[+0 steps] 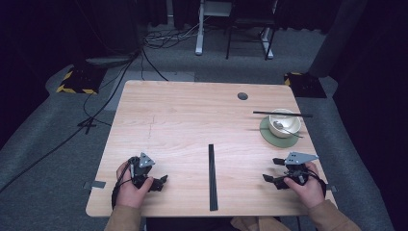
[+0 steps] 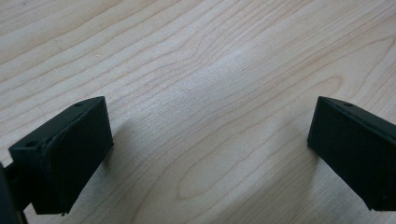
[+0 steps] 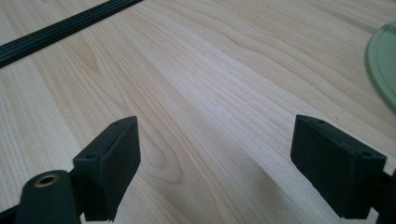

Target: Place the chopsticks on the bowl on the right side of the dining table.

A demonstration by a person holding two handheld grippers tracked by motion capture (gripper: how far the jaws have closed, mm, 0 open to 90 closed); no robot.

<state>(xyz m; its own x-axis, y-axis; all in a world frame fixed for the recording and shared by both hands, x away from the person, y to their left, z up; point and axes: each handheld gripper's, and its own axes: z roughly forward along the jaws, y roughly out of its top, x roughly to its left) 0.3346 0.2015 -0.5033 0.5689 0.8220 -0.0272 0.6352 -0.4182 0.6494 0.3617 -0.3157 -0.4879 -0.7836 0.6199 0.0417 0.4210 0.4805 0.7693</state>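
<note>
My left gripper [image 1: 153, 177] rests low on the wooden table [image 1: 183, 120] near its front left, held by a hand. In the left gripper view the gripper [image 2: 210, 149] is open, with bare wood between its jaws. My right gripper [image 1: 272, 170] sits near the front right, pointing left. Its own view shows the gripper [image 3: 219, 163] open and wide, with nothing between the jaws. A long black strip [image 1: 212, 178] lies flat between the two grippers, and the strip [image 3: 60, 28] crosses the top left of the right gripper view.
A white bowl [image 1: 285, 122] with a spoon in it stands on a green plate [image 1: 269, 134] at the right. Black chopsticks [image 1: 282, 114] lie across the bowl's rim. The plate's edge [image 3: 383, 70] shows at the right. A grey grommet [image 1: 242, 96] sits near the far edge.
</note>
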